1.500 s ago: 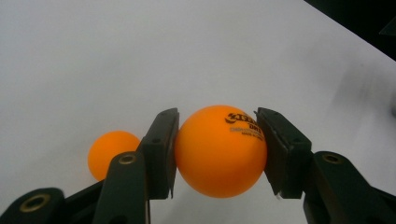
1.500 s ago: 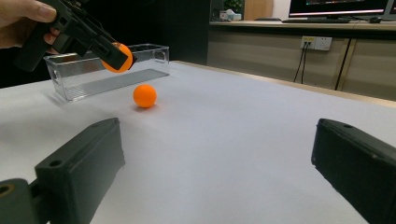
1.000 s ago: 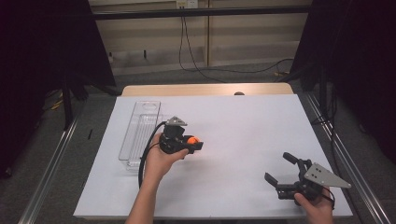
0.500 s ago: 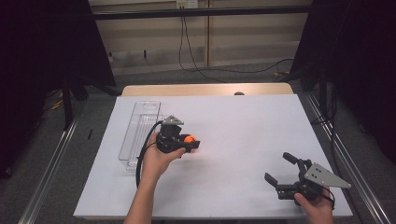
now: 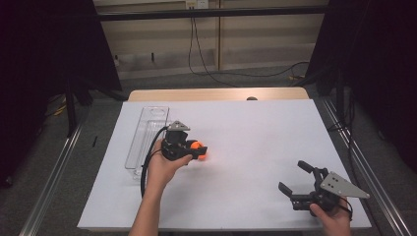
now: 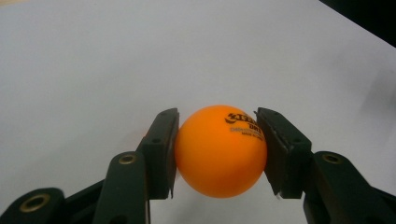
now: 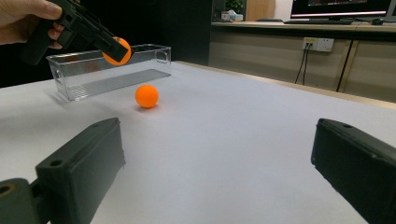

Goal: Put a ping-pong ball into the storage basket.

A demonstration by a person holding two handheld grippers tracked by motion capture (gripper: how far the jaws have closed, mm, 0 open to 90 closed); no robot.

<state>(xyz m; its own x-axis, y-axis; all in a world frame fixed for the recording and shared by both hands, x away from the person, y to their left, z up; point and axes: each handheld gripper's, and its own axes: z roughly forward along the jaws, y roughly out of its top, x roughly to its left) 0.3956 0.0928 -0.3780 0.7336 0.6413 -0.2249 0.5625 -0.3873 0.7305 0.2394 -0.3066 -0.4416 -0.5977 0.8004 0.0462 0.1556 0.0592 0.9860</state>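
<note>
Clamping an orange ball [image 6: 220,150], the left tongs [image 5: 196,149] hover just right of the clear tray [image 5: 147,135], whose long axis runs away from the person; right tongs [image 5: 294,179] gape apart.

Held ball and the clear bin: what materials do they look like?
Orange ball: looks like thin matte plastic, table-tennis type; smooth and evenly coloured, with black printed lettering. It is clamped in the left gripper. Clear bin: probably glossy rigid acrylic or similar plastic; see-through walls with bright edge highlights.
</note>
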